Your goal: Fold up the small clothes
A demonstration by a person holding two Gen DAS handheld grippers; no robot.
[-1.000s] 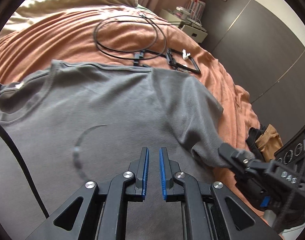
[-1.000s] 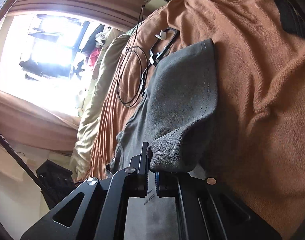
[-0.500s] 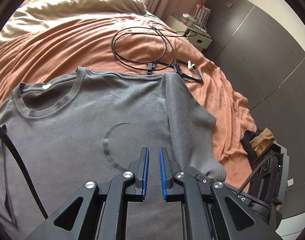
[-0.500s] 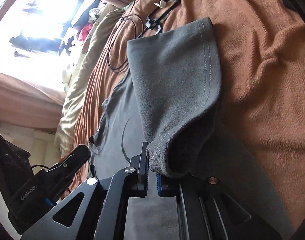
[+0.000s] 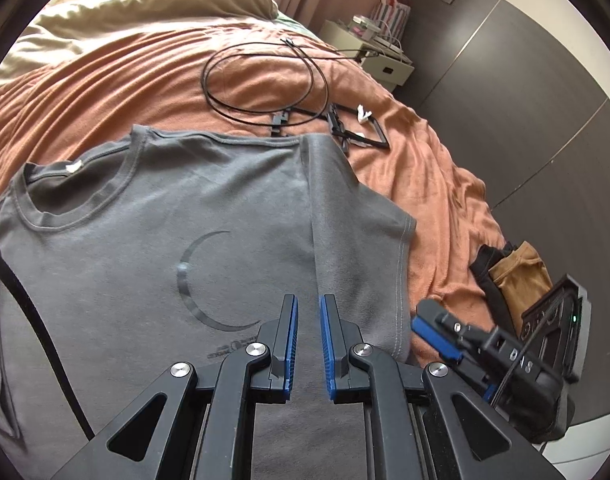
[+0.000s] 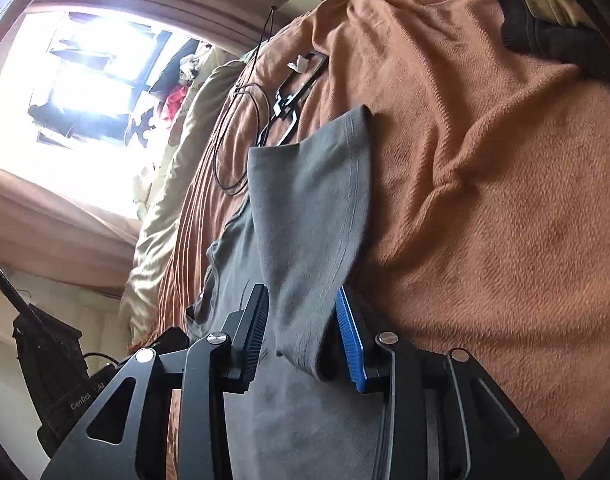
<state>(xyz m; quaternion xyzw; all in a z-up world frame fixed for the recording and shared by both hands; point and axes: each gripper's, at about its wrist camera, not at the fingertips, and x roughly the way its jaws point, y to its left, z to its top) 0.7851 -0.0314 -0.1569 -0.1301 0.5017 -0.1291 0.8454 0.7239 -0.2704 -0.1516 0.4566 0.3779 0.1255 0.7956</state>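
Left wrist view: grey T-shirt (image 5: 153,264) spread flat, front up, on the orange blanket (image 5: 117,76), neckline toward the far left, crescent print just ahead of the left gripper (image 5: 307,342). Jaws narrow, nearly together, nothing between the blue pads, hovering above the shirt's lower middle. Sleeve (image 5: 357,232) lying folded in along a straight crease that runs from the shoulder down to just beyond the tips. Right gripper (image 5: 433,334) low at the right, beside the shirt's edge. Coiled black cable (image 5: 265,76) well beyond the shoulder line (clear of the work).

Right wrist view: right gripper (image 6: 301,328) with jaws opening, sleeve hem (image 6: 305,240) hanging loose between the pads, not pressed by either. Blanket bare to the right of it.

Judged step: letting go of the folded-in sleeve. Best done by parting the jaws fully before drawing back, then pulling away low and along the crease, so no pad drags the hem outward again. Worth checking that the sleeve edge sits parallel to the shirt's side (otherwise the later folds come out skewed).
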